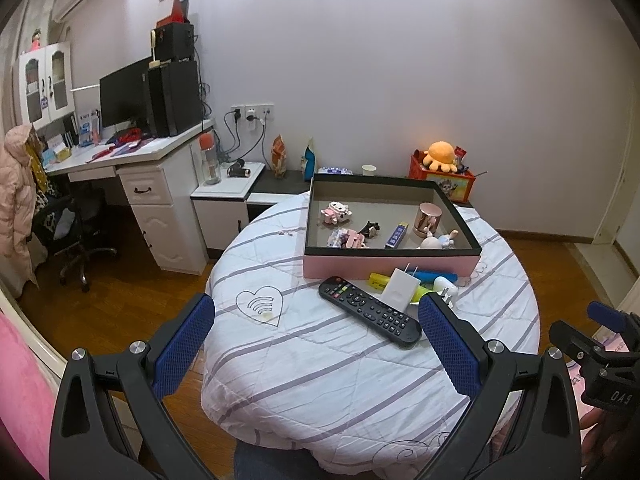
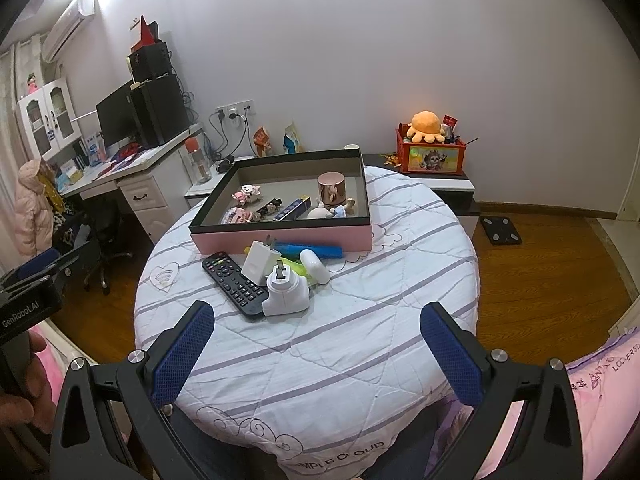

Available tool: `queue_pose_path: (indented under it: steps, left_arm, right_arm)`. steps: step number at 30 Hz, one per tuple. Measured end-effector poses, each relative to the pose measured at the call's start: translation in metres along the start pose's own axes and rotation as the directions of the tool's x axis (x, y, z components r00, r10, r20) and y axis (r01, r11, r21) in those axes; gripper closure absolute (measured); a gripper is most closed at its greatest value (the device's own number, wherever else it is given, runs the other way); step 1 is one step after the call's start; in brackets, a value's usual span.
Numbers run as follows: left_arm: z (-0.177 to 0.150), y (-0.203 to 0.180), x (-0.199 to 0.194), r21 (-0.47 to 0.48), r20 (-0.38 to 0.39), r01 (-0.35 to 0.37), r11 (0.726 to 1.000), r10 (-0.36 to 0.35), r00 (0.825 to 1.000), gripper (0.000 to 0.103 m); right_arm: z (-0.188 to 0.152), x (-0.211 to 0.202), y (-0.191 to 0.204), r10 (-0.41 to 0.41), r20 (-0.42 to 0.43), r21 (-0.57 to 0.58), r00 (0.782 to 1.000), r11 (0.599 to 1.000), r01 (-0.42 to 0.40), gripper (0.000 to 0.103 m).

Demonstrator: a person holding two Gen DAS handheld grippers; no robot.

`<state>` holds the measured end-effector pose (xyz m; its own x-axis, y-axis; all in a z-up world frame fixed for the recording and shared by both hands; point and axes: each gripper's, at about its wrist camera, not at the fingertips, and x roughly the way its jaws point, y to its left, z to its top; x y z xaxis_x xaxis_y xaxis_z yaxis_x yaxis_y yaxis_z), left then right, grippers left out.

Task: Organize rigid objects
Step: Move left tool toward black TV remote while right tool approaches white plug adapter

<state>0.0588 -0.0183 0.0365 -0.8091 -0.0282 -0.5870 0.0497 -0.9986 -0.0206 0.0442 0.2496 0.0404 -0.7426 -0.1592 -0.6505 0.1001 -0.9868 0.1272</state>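
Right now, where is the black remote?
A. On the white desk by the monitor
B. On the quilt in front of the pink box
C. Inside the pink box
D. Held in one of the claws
B: the remote lies flat on the striped quilt, on the near side of the pink box, beside the white plugs; both claws are open and empty.

pale plain wall point(image 1: 400, 60) running behind everything. wooden floor point(image 2: 540, 280) glowing warm brown. white desk point(image 1: 132, 160) standing at left, carrying a dark monitor point(image 1: 124, 96) and black computer tower point(image 1: 176, 96). air conditioner point(image 2: 68, 24) hanging high on the left, catching bright light. white glass-door cabinet point(image 1: 44, 80) sitting beyond. black office chair point(image 1: 72, 232) tucked under the desk. wall sockets point(image 1: 252, 114) holding plugged cables. low cabinet point(image 1: 228, 200) resting against the wall.
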Motion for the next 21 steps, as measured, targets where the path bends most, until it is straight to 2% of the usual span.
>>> queue_pose_path:
  steps: [10,21]
  left_arm:
    - [-0.004,0.001,0.017,0.003,-0.032,0.007,1.000,-0.007,0.999,0.000]
    - [-0.020,0.000,0.069,0.033,-0.112,0.000,0.999,0.003,0.994,0.000]
  right_arm:
    - [0.000,0.018,-0.001,0.011,-0.051,0.011,0.999,1.000,-0.011,0.000]
    - [-0.002,0.069,0.004,0.012,-0.127,0.015,0.992,1.000,-0.010,0.000]
